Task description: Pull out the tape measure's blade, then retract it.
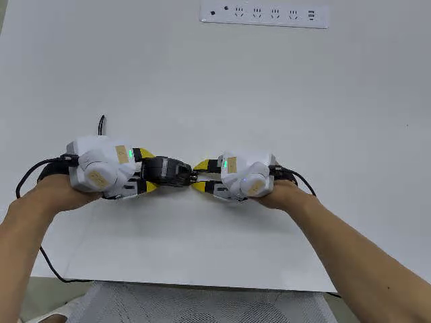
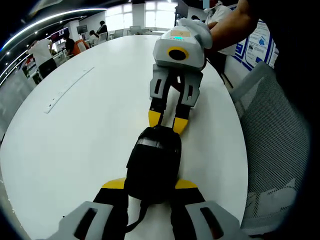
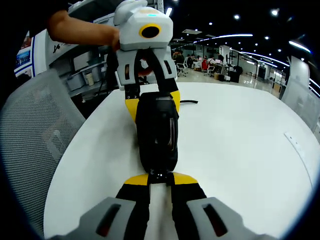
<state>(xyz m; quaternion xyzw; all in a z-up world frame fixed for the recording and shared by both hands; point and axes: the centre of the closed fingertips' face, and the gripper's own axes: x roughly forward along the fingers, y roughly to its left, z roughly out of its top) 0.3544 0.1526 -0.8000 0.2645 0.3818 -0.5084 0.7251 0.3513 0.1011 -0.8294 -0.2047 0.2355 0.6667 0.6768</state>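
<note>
The left gripper (image 1: pixel 147 171) clamps the tape measure (image 1: pixel 168 171), whose long axis points along the counter (image 1: pixel 202 81) at the right gripper (image 1: pixel 200 176), which is pinched closed on the blade tip (image 3: pixel 159 175).

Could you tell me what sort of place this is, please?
Likely an open-plan office or lab: a large white table with a power strip, a mesh chair, and people in the background.
</note>
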